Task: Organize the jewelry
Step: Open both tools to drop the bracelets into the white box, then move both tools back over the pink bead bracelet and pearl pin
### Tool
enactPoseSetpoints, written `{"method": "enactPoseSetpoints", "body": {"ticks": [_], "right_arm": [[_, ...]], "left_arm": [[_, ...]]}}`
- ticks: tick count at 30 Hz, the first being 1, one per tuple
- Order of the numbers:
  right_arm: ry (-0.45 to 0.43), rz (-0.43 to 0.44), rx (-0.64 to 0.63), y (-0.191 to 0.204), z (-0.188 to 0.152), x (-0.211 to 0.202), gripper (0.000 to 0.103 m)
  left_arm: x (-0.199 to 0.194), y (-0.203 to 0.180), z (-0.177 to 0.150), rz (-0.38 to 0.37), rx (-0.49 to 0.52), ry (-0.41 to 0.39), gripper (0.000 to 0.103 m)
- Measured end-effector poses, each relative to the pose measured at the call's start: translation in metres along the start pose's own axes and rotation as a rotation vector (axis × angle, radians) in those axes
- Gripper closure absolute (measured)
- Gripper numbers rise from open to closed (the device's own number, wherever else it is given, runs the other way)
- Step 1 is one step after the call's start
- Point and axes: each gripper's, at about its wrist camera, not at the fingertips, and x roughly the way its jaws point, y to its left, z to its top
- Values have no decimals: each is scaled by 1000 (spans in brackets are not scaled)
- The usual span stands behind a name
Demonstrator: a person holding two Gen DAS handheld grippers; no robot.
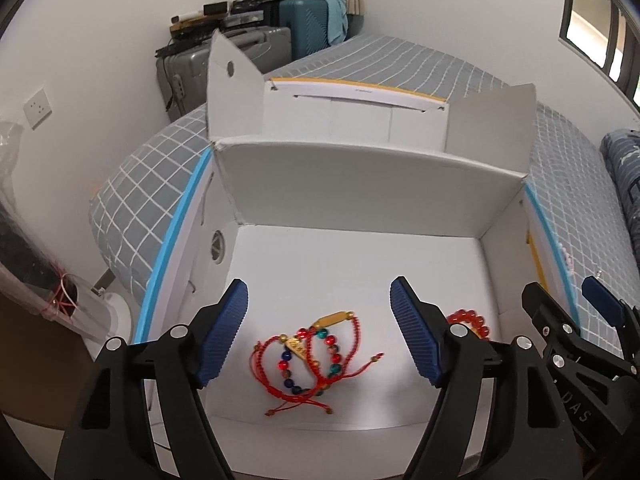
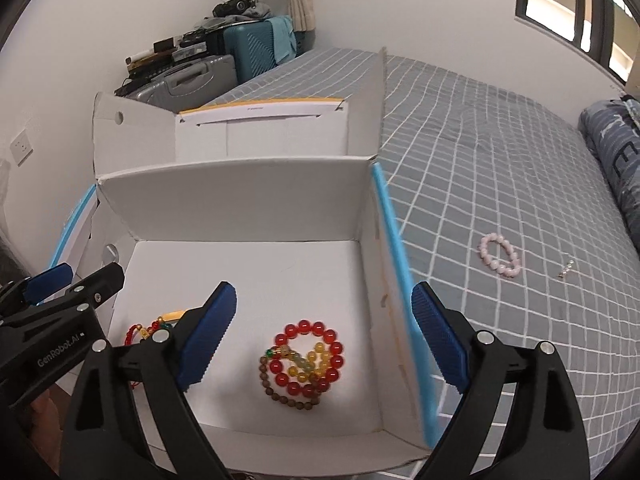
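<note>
Both grippers, left [image 1: 316,334] and right [image 2: 322,336], hover open over the box [image 2: 240,196]; next, probably the pink bracelet [image 2: 501,255], right of frame.

We see a bed [image 2: 500,152] with grey checked bedding against white walls, suitcases [image 2: 224,60] stacked in the corner, a dark-framed window [image 2: 576,12] at right, a socket [image 1: 38,108] at left.

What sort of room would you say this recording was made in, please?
Most likely a bedroom: a bed with a grey checked sheet, suitcases stacked in the corner, and a curtained window.
</note>
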Motion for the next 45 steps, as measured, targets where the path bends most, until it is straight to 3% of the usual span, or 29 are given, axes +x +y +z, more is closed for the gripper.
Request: {"method": "enactPoseSetpoints", "body": {"ticks": [6, 10, 18, 22, 29, 36, 41, 45], "right_arm": [[-32, -65, 25, -35, 3, -21, 17], [-66, -126, 78, -77, 8, -42, 10], [-96, -225, 175, -174, 20, -69, 8], [-91, -273, 210, -222, 30, -66, 8], [-38, -307, 264, -304, 41, -30, 8], [49, -249, 314, -364, 33, 39, 8], [113, -207, 355, -390, 21, 81, 8], [156, -221, 344, -398, 12, 106, 9]], "left_arm": [[-11, -36, 4, -46, 44, -24, 22], [-23, -69, 9, -94, 80, -55, 12], [-44, -167, 28, -163, 190, -105, 6], [-34, -211, 37, -196, 225, -79, 6], [10, -291, 52, -201, 298, -19, 6], [72, -358, 41, -223, 319, 62, 6], [114, -385, 29, -230, 327, 97, 6], [146, -392, 22, -217, 327, 126, 6]]}}
